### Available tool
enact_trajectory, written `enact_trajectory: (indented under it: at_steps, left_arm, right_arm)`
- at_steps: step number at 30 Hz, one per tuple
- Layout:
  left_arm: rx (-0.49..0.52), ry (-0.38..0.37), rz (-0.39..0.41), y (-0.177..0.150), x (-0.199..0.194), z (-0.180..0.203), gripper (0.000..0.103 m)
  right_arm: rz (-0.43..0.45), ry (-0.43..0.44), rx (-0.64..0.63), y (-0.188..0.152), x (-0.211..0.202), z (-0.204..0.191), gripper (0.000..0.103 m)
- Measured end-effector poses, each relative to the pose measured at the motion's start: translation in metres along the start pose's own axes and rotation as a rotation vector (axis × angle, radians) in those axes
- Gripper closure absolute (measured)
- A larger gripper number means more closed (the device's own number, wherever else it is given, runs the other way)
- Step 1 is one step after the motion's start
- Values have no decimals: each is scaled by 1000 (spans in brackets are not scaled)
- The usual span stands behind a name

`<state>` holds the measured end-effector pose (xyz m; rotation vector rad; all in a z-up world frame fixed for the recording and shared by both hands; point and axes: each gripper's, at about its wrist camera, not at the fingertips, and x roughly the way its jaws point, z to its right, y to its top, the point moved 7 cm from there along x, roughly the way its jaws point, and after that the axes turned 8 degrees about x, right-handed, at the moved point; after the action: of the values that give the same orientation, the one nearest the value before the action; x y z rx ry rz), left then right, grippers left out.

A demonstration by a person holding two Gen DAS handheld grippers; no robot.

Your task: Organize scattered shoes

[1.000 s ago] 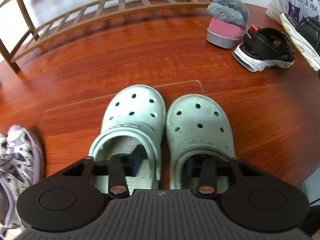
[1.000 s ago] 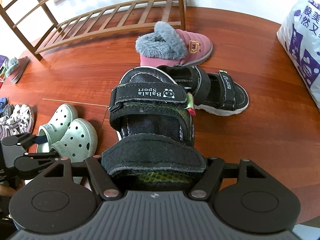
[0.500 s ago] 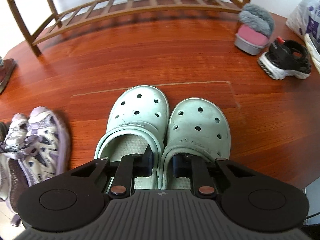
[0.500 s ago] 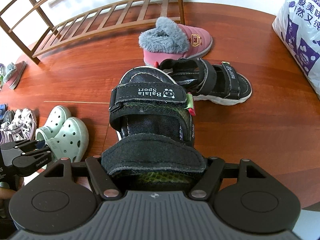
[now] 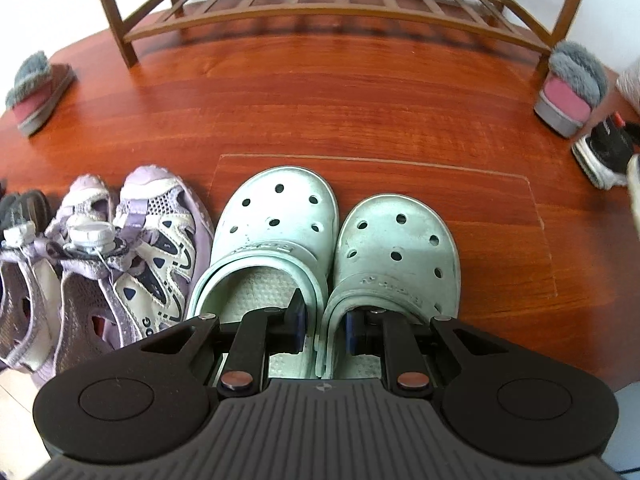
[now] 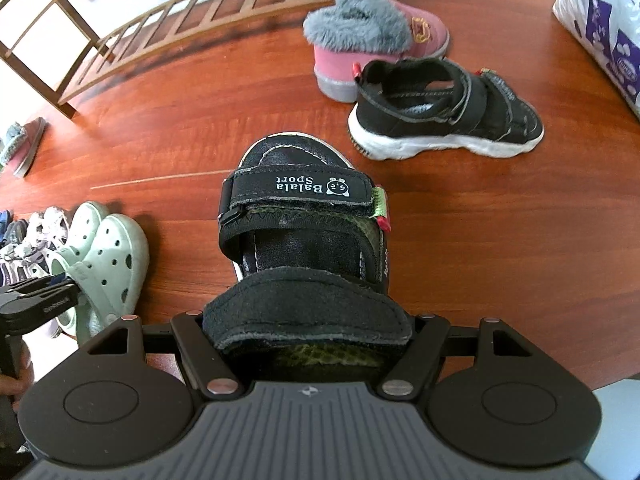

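My left gripper point(image 5: 323, 330) is shut on the inner walls of two mint green clogs point(image 5: 276, 236), one finger inside each, pinching them side by side on the red wooden floor next to a pair of purple sneakers point(image 5: 132, 248). My right gripper point(image 6: 307, 330) is shut on the heel strap of a black sport sandal point(image 6: 300, 216) and holds it above the floor. Its mate, a black sandal with a white sole point(image 6: 444, 120), lies ahead to the right. The clogs point(image 6: 108, 256) and the left gripper also show at the left of the right wrist view.
A wooden shoe rack point(image 5: 320, 12) stands against the far wall. A pink furry slipper point(image 6: 372, 44) lies beside the loose sandal, another point(image 5: 36, 88) at the far left. A printed plastic bag point(image 6: 604, 28) sits at the right. More shoes point(image 5: 20, 216) line the left edge.
My left gripper closed on the two clogs and carried them left, up against the purple sneakers. My right gripper kept its hold on the black sandal and shifted it slightly.
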<state>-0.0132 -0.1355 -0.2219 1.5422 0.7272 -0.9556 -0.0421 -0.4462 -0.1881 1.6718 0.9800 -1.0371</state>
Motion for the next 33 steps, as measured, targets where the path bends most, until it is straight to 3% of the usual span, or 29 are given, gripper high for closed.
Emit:
enact_trajectory:
  at_steps: [6,10,14,19,25,33]
  left_arm:
    - [2,-12,-5,1,3,3,75]
    - [25,-19,-22,3,1,0,52]
    - [35,-38,-31,2,-9,-6,40]
    - [41,-61,-21,2,-30,-11,37]
    - [75,-70,50,18,-61,-9,31]
    - [175,-121,122,47,-85,14,22]
  right_arm:
    - [-18,-25,43,-3,23,-7,27]
    - [-21,-57,34,-5,36,-14,27]
    - [-29,-85,23,-5,46,-14,27]
    - [-30,-110,23,-2,55,-14,27]
    - [-49,-120,34,-1,67,-12,26]
    - [-47,-119,4,-3,67,-19,15]
